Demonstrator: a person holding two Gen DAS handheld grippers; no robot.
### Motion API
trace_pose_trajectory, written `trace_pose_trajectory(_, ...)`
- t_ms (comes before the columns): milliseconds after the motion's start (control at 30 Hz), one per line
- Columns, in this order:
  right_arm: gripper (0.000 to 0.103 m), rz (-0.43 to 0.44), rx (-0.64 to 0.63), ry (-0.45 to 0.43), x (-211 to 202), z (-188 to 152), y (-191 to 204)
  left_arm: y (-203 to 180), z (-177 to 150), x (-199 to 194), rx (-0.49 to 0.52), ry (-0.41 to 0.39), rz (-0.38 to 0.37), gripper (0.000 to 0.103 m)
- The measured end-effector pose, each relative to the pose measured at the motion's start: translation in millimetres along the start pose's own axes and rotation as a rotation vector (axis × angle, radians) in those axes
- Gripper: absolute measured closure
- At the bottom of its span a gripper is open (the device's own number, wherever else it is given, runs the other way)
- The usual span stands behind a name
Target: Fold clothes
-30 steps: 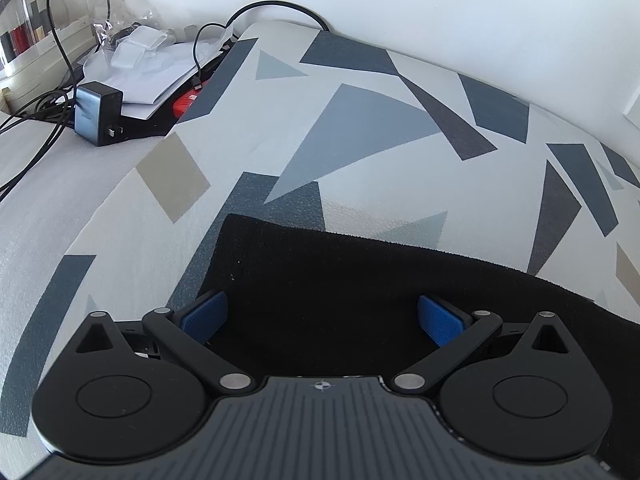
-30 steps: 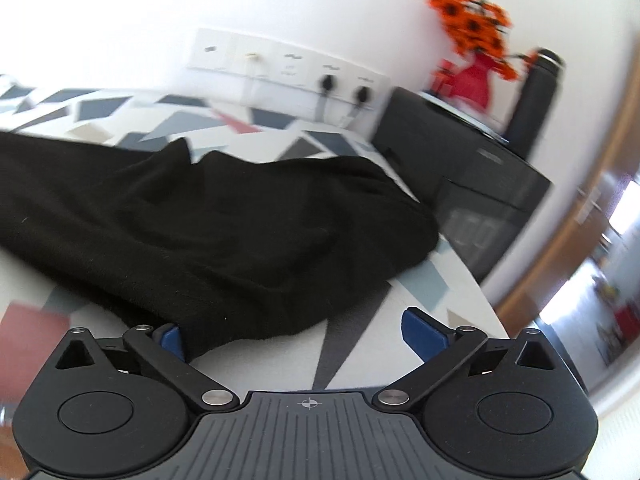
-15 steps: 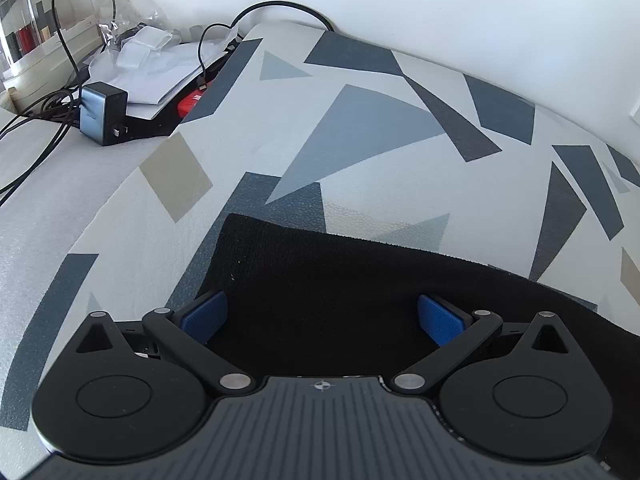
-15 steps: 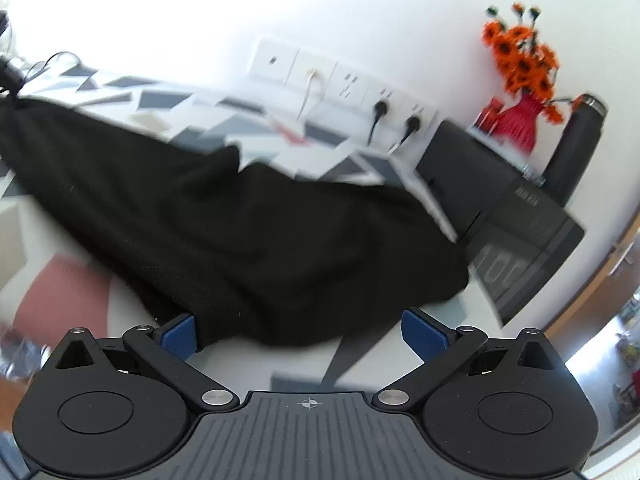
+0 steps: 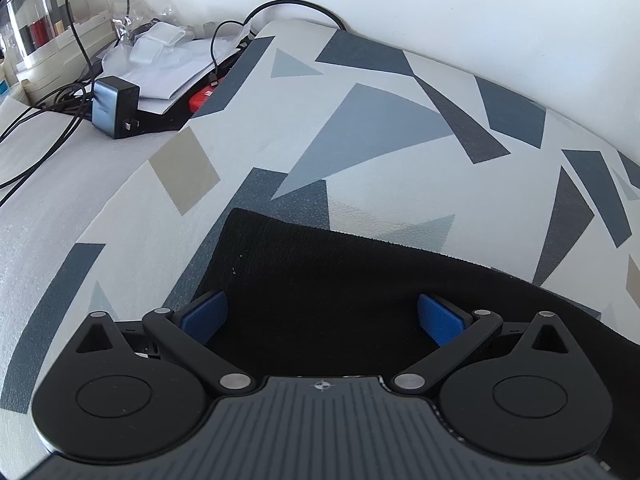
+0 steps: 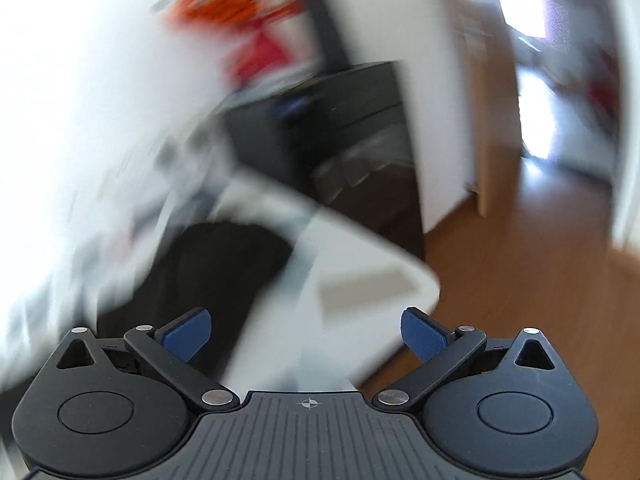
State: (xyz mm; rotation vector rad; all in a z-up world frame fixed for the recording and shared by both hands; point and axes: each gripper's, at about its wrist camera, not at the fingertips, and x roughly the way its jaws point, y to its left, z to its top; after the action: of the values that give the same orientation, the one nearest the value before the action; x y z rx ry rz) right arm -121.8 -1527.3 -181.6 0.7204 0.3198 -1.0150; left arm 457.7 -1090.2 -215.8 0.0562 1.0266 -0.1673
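Observation:
A black garment (image 5: 340,288) lies flat on a table covered with a white cloth printed with grey and tan triangles (image 5: 360,140). My left gripper (image 5: 320,320) hovers open over the garment's near left corner, blue pads spread wide, nothing between them. The right wrist view is heavily blurred. There my right gripper (image 6: 306,334) is open and empty above the table's corner, with the dark garment (image 6: 224,264) ahead and to the left of it.
At the far left lie a grey charger block (image 5: 114,106), black cables (image 5: 40,120), white papers (image 5: 168,68) and a red item (image 5: 202,100). In the right wrist view, a dark cabinet (image 6: 340,120), orange flowers (image 6: 232,0), wooden floor (image 6: 520,260) and a bright doorway (image 6: 536,80).
The right gripper has swung fast to the right, from over the garment to the table's corner and floor. The left gripper has barely moved.

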Motion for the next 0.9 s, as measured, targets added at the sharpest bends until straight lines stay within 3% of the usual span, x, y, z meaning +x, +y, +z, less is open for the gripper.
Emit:
trace_pose_trajectory(67, 0.017, 0.022, 0.129, -0.005, 29.9, 18.8, -23.3, -0.8, -1.0, -0.4, -0.009, -0.002, 0.008, 0.000)
trace_pose_trajectory(167, 0.017, 0.058, 0.231, 0.037, 82.2, 36.5, -36.6, -2.7, -3.4, -1.7, -0.022, -0.009, 0.024, 0.000)
trace_pose_trajectory(300, 0.018, 0.067, 0.228, 0.172, 143.8, 45.6, -24.2, -5.3, -6.1, -3.1, -0.050, -0.016, 0.047, 0.000)
trace_pose_trajectory(333, 0.014, 0.056, 0.207, 0.169, 151.5, 46.9, -16.9, -5.9, -6.8, -3.3, -0.055, -0.018, 0.052, 0.000)
trace_pose_trajectory(433, 0.029, 0.031, 0.168, 0.182, 162.9, 49.7, 4.1, -6.8, -8.8, -3.9, -0.068, -0.026, 0.061, 0.000)
trace_pose_trajectory(467, 0.044, 0.025, 0.157, 0.198, 166.3, 50.2, 9.5, -7.0, -9.4, -4.0, -0.073, -0.028, 0.063, 0.000)
trace_pose_trajectory(500, 0.050, -0.004, 0.115, 0.206, 170.1, 51.3, 15.7, -7.3, -10.0, -4.1, -0.078, -0.029, 0.065, 0.000)
trace_pose_trajectory(533, 0.072, -0.035, 0.069, 0.213, 173.9, 52.6, 22.0, -7.7, -10.4, -4.3, -0.081, -0.031, 0.067, 0.000)
trace_pose_trajectory(633, 0.090, -0.137, -0.001, 0.182, 168.2, 54.6, 27.0, -8.7, -11.6, -5.2, -0.089, -0.038, 0.074, 0.000)
trace_pose_trajectory(733, 0.090, -0.263, 0.046, 0.144, 153.9, 55.4, 13.0, -8.6, -13.1, -5.3, -0.096, -0.045, 0.074, 0.000)
trace_pose_trajectory(800, 0.082, -0.317, 0.062, 0.182, 147.8, 52.8, -1.4, -8.2, -14.1, -5.4, -0.099, -0.050, 0.072, 0.000)
trace_pose_trajectory(833, 0.074, -0.328, 0.042, 0.181, 143.0, 52.6, -4.6, -8.1, -14.4, -5.4, -0.099, -0.052, 0.071, 0.000)
trace_pose_trajectory(867, 0.054, -0.365, 0.005, 0.184, 139.3, 53.8, -4.1, -8.0, -14.7, -5.4, -0.100, -0.054, 0.070, 0.000)
trace_pose_trajectory(900, 0.041, -0.424, -0.039, 0.175, 135.5, 56.1, -0.4, -7.8, -15.0, -5.5, -0.101, -0.057, 0.069, 0.000)
